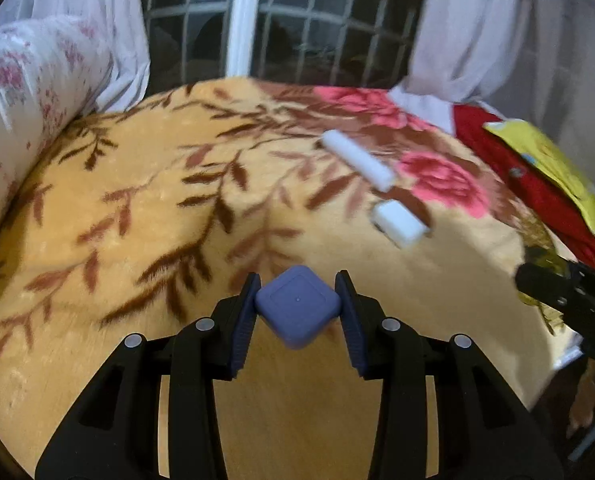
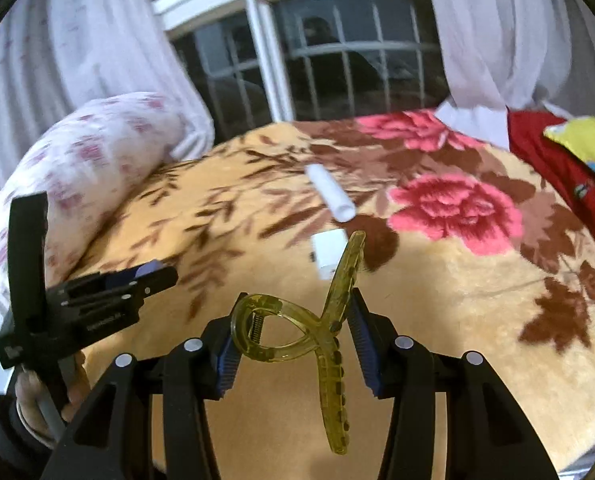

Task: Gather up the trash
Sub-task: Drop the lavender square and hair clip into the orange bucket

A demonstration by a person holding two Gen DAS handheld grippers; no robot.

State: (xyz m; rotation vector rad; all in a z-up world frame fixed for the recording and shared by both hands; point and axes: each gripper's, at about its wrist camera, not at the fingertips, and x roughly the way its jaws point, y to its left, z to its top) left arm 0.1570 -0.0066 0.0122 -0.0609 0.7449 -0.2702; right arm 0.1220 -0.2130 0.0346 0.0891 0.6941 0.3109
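My left gripper [image 1: 297, 292] is shut on a small blue-purple square case [image 1: 297, 314], pinched corner to corner and held above the bed. My right gripper [image 2: 297, 314] is shut on a translucent yellow-green hair claw clip [image 2: 343, 280], whose long arms stick up and down past the pads. On the floral blanket [image 1: 157, 200] ahead lie a white rolled tube [image 1: 357, 160] and, nearer, a small white box [image 1: 399, 220]. The right wrist view shows the tube [image 2: 331, 194], the box [image 2: 329, 248] partly behind the clip, and the left gripper [image 2: 153, 276] at the left.
A floral pillow [image 1: 25, 100] lies along the bed's left side. At the right edge sits red cloth [image 1: 537, 200] with a yellow item [image 1: 549, 160] on it. White curtains and a barred window [image 1: 297, 32] stand behind the bed. A hand [image 2: 29, 396] holds the left gripper's handle.
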